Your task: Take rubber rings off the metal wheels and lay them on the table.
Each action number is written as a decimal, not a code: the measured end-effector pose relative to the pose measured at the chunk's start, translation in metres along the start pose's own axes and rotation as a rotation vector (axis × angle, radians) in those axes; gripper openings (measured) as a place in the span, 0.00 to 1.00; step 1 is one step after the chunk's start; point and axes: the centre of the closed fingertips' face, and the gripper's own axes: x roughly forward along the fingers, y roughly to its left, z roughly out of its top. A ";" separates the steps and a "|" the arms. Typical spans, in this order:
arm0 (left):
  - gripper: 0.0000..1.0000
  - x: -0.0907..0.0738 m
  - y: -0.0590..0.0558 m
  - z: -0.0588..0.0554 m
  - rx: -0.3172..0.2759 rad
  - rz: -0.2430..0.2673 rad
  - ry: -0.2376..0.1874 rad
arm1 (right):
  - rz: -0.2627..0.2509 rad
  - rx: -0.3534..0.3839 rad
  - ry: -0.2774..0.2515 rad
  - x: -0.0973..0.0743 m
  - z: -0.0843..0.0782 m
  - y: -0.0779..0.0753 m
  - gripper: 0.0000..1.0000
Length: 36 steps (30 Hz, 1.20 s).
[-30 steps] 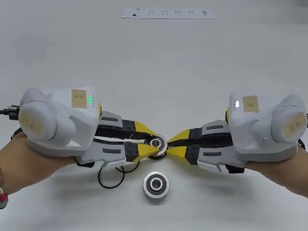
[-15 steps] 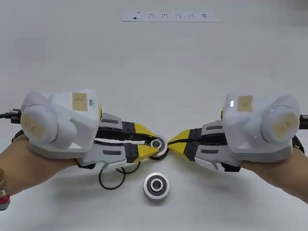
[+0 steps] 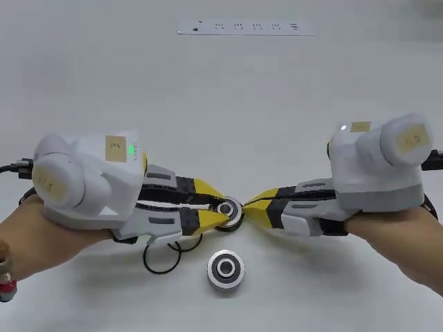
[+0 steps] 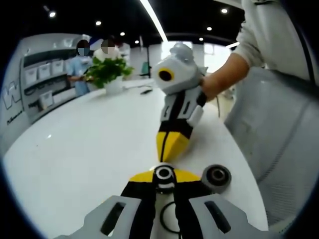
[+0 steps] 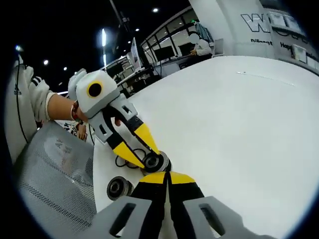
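The left gripper (image 3: 223, 209) has its yellow fingers (image 3: 206, 188) closed narrowly on a metal wheel (image 3: 228, 209), one finger on each side of the rim. The wheel is held just above the tabletop (image 3: 277, 111). Its flat face and centre bore are turned up toward the head view, so its axle line runs roughly upright.

The right gripper (image 3: 250, 205) comes in from the opposite side. Its fingers (image 3: 266, 216) are pressed together to a thin slit, and their tips touch the wheel's rim. Whether they pinch any rubber there is too small to tell. The two grippers lie end to end, fingers pointing at each other.

In the left gripper view the held wheel (image 4: 163, 174) sits between that gripper's own fingers (image 4: 142, 178), and the right gripper (image 4: 172, 149) points straight at it.

Nearer the person, a second wheel (image 3: 225, 268) lies flat on the tabletop, bore up, with a dark band round its rim. It is near the held wheel but apart from it.

Thin black rubber rings (image 3: 160, 257) lie flat and overlapping, partly under the left gripper. A white power strip (image 3: 246, 28) lies at the far edge.
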 end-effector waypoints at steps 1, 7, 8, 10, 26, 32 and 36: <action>0.14 0.000 0.000 0.000 -0.002 -0.001 -0.001 | 0.005 0.023 -0.002 -0.001 0.000 0.000 0.00; 0.14 0.001 -0.002 0.000 0.006 -0.007 -0.002 | 0.032 0.103 -0.021 -0.002 0.003 0.004 0.00; 0.14 0.001 -0.002 0.000 0.007 -0.007 -0.001 | 0.034 0.104 -0.023 -0.003 0.004 0.005 0.00; 0.14 0.001 -0.002 0.000 0.005 -0.010 -0.002 | 0.039 0.115 -0.023 -0.002 0.004 0.008 0.00; 0.13 0.001 -0.003 0.000 0.024 -0.009 0.002 | 0.049 0.086 -0.016 -0.002 0.007 0.014 0.00; 0.13 0.002 -0.004 0.000 0.026 -0.010 0.003 | 0.052 0.061 -0.008 -0.002 0.008 0.017 0.00; 0.13 0.002 -0.003 0.000 0.025 -0.008 0.004 | 0.063 0.053 -0.012 -0.001 0.008 0.021 0.00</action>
